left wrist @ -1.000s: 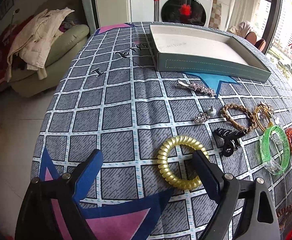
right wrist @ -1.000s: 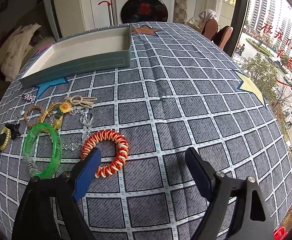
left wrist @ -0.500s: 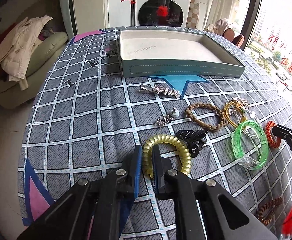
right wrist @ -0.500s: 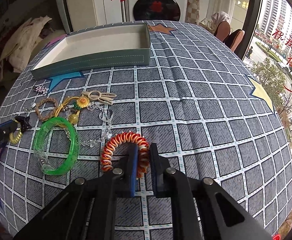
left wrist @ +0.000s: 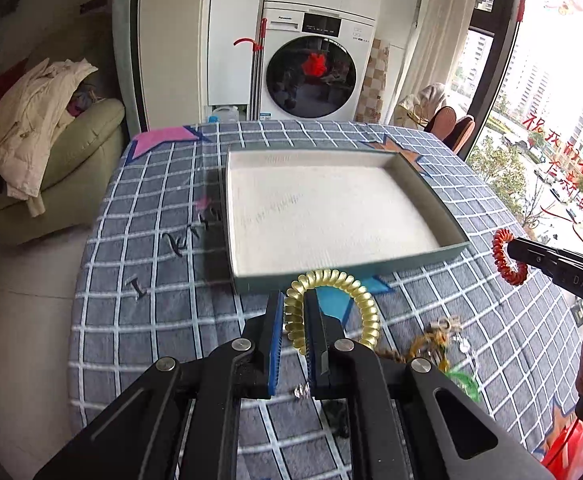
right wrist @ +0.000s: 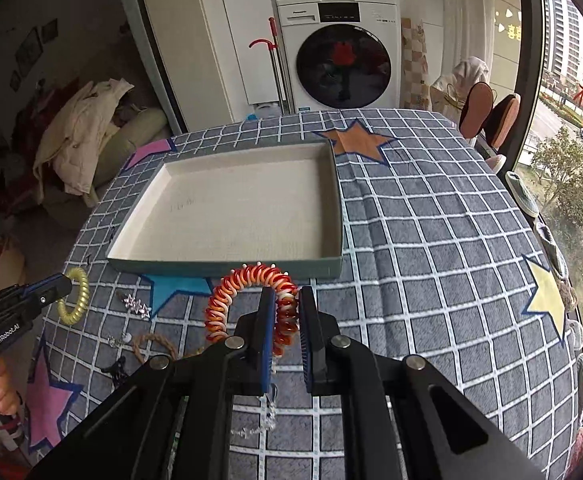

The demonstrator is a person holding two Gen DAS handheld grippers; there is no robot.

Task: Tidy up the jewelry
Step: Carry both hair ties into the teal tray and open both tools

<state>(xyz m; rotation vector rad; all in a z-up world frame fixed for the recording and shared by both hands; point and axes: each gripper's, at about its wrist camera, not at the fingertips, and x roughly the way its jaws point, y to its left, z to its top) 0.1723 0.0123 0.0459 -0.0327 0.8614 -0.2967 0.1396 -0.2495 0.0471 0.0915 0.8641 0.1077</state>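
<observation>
checked cloth covered the surface [right wrist: 431, 240], with an empty tray [left wrist: 423, 182] near its middle. left gripper [left wrist: 293, 320] had its jaws clamped on a gold coil bracelet [left wrist: 367, 308], held just short of the tray. right gripper [right wrist: 283, 320] pinched a red coil bracelet [right wrist: 227, 300] likewise, apparently to drop both in. other jewelry [left wrist: 435, 340] lay below.

Right gripper [right wrist: 282, 316] pinching a red and white coil bracelet [right wrist: 251, 300], shallow tray [right wrist: 231, 208] just ahead of its fingertips, left gripper [right wrist: 57, 286] off to its left holding a yellow coil bracelet [right wrist: 76, 298] above the checked tablecloth [right wrist: 431, 240]
</observation>
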